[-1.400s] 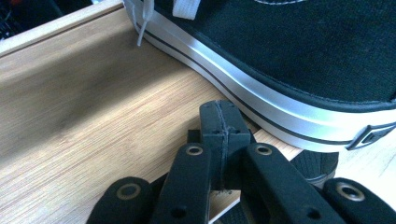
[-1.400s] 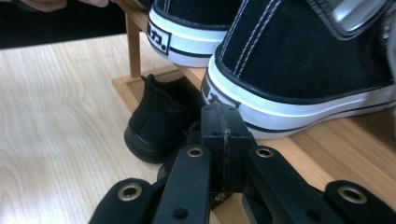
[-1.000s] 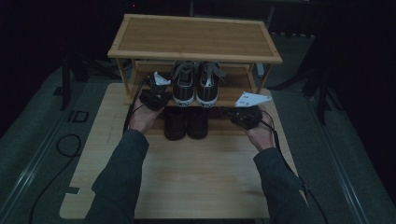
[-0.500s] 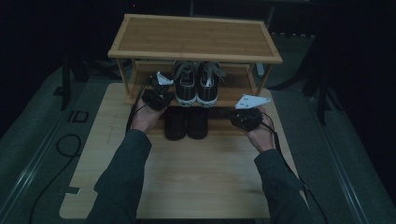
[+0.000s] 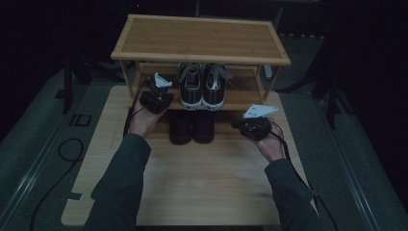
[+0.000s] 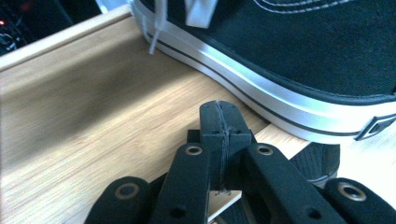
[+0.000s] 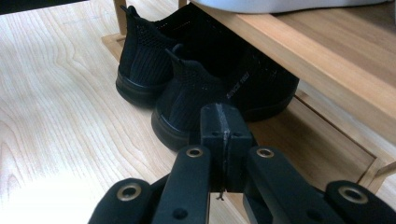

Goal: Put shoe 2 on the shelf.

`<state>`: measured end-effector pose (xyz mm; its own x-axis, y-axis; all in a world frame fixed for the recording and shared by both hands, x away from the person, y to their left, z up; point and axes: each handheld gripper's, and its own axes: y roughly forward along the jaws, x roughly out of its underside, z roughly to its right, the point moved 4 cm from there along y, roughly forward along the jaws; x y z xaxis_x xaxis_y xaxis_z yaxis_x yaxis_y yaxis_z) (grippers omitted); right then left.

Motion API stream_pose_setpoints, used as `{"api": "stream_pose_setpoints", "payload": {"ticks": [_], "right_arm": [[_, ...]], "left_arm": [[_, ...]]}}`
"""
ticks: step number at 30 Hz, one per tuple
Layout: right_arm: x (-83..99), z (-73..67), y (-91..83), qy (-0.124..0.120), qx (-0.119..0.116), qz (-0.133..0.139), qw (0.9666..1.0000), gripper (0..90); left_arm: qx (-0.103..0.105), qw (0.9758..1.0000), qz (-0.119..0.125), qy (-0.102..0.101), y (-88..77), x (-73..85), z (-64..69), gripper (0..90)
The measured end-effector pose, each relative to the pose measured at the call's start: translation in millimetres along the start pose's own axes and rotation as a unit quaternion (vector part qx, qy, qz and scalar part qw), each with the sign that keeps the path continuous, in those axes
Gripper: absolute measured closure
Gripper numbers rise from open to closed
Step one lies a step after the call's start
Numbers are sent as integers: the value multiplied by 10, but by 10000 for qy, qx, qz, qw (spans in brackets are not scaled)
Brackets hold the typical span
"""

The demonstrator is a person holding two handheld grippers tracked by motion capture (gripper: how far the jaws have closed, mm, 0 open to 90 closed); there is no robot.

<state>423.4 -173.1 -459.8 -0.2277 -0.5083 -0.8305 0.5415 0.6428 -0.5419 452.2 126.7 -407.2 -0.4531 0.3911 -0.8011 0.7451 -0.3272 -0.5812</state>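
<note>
A wooden shoe rack (image 5: 202,38) stands at the back of the table. A pair of black-and-white sneakers (image 5: 202,89) rests on its middle shelf, heels toward me. Below, a pair of black knit shoes (image 5: 191,126) sits half under the rack. My left gripper (image 5: 156,96) hovers at the shelf's left part, shut and empty, its tips (image 6: 219,122) just beside the left sneaker's white sole (image 6: 261,100). My right gripper (image 5: 252,126) is low to the right of the black shoes, shut and empty, its tips (image 7: 220,128) pointing at the nearer black shoe's heel (image 7: 189,105).
The light wooden table (image 5: 202,178) has bare room in front of the rack, between my forearms. Cables trail from both grippers, and one loops on the floor at the left (image 5: 67,149). Dark stands flank the rack on both sides.
My right gripper has sunk a little toward the table beside the black shoes. The left gripper has stayed by the shelf. The shoes have not moved.
</note>
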Motion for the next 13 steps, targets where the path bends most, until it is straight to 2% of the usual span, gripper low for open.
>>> {"api": "stream_pose_setpoints", "payload": {"ticks": [2, 6, 13], "right_arm": [[30, -4, 6, 49, -4, -34, 10000, 900], [92, -3, 30, 102, 42, -157, 9998, 899], [159, 11, 59, 152, 71, -250, 9995, 899]], "left_arm": [[-24, 10000, 10, -6, -28, 4, -41, 898], [-92, 9998, 46, -149, -47, 36, -113, 896], [-194, 9997, 14, -114, -77, 80, -185, 890]]}}
